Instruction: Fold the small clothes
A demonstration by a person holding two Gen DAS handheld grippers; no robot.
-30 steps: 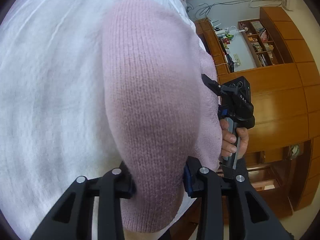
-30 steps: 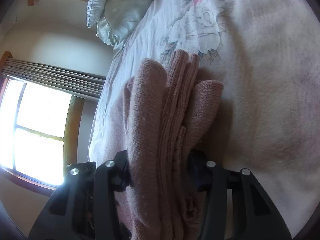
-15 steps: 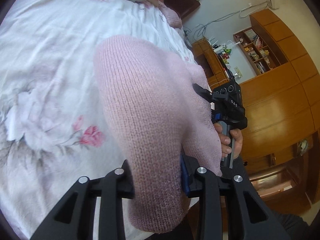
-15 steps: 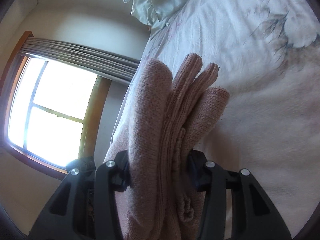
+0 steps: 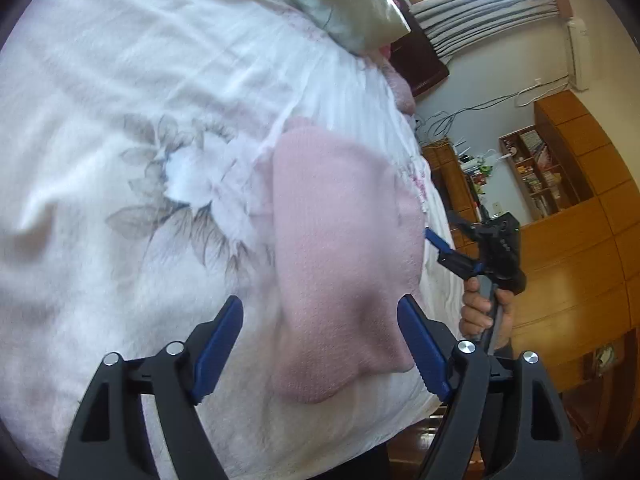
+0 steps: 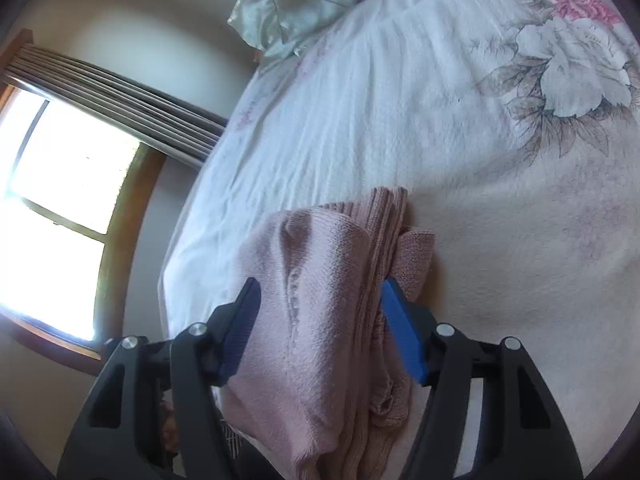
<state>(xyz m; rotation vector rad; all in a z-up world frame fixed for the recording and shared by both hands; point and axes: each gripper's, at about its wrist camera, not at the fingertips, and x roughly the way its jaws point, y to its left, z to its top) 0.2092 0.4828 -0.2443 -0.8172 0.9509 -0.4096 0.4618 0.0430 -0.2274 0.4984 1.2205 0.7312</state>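
Hard to say what garment this actually is. The pink knit (image 5: 340, 248) is folded into a chunky bundle, and in the right wrist view its lower end runs out of frame under the tool, so no sleeves or neckline are showing. The left wrist view is a bit soft too, and the far end of the bed (image 5: 120, 120) is cut off by the fisheye rim.

Big change from half a second ago: both tools were clamped tight on the knit, and now both are spread. The left tool (image 5: 320, 320) has its blue pads wide apart either side of the bundle, not touching it. The right tool (image 6: 320, 304) is spread as well, though its right pad (image 6: 400, 332) looks like it's brushing the folded layers. You can also spot the right tool (image 5: 444, 248) in the left wrist view, with a hand (image 5: 480, 308) on its grip.

The knit sits on the floral bedspread right by the near edge of the bed, close to its right-hand side. Pillow (image 6: 304, 0) is up at the far end. No containers anywhere.
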